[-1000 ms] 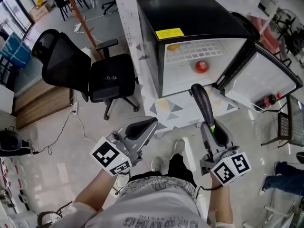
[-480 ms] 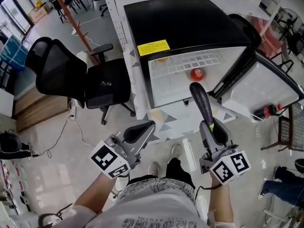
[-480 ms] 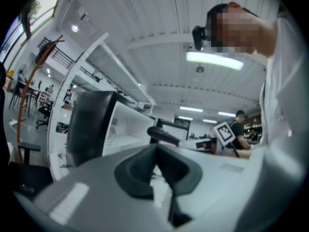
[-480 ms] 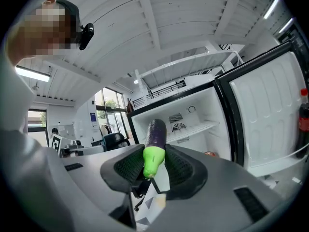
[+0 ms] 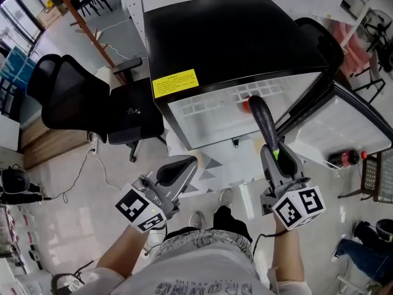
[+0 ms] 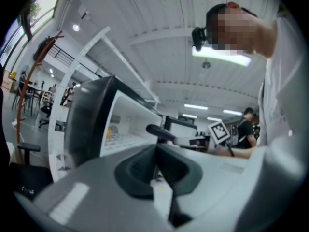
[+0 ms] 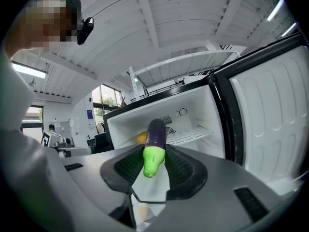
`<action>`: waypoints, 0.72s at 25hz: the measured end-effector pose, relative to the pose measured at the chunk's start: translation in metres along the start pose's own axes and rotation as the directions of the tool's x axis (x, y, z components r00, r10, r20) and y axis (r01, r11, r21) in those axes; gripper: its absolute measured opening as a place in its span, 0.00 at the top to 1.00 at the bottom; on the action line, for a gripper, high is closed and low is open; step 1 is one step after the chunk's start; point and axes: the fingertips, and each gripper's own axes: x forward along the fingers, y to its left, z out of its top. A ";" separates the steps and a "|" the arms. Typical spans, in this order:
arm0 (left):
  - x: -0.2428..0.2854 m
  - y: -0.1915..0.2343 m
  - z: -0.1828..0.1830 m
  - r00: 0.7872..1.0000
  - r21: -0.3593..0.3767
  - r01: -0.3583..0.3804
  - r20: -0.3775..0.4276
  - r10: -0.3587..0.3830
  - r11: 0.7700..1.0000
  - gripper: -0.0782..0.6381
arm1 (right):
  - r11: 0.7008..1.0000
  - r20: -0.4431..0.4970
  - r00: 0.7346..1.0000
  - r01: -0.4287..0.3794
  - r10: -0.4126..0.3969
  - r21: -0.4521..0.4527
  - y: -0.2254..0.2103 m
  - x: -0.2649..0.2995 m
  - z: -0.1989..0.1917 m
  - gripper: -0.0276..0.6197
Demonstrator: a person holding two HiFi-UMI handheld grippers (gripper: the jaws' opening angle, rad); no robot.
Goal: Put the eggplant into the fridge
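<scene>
**Eggplant: clamped in right gripper, at the mouth of the open fridge**

Eggplant [image 5: 263,118]: dark purple body with a green stem end, lying along the line of the right gripper [image 5: 277,160]. The jaws are clamped on the stem end, and the purple body juts forward past the fingertips. In the head view its far tip overlaps the front edge of the fridge opening. In the right gripper view it points at the white interior.

Right gripper: both pads press the sides of the green end. Marker cube [image 5: 298,208] at the rear, on the person's hand.

Left gripper [image 5: 188,165]: jaws together with nothing between them, held near the floor and short of the fridge. Marker cube [image 5: 140,208] at its rear.

Fridge [image 5: 233,35]: black top and sides, with a yellow label [image 5: 175,83] at its top front left corner. The door [image 5: 344,118] is swung open to the right and carries a cola bottle [image 5: 344,158]. Inside are a wire shelf [image 7: 190,135], a red round item [image 5: 245,105] partly hidden behind the eggplant, and a yellow-orange item [image 7: 140,137] further in.

Office chair [image 5: 80,97]: black, left of the fridge.

Change since a second ago: both grippers are closer to the fridge, which fills more of the head view. The eggplant's tip was then short of the opening, over the patterned surface in front. The grip looks the same.
</scene>
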 end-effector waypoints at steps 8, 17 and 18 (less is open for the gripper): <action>0.025 0.011 -0.001 0.999 -0.007 -0.041 -0.029 0.041 0.999 0.88 | 1.000 -0.017 1.000 0.002 -0.002 -0.020 -0.037 0.041 0.008 0.75; 0.048 0.014 -0.008 0.997 -0.024 -0.060 -0.052 0.058 0.998 0.88 | 0.992 -0.034 0.999 0.014 -0.018 -0.123 -0.067 0.084 0.016 0.75; 0.050 0.015 -0.009 0.997 -0.024 -0.063 -0.054 0.062 0.998 0.88 | 0.991 -0.036 0.999 0.015 -0.020 -0.130 -0.069 0.089 0.017 0.75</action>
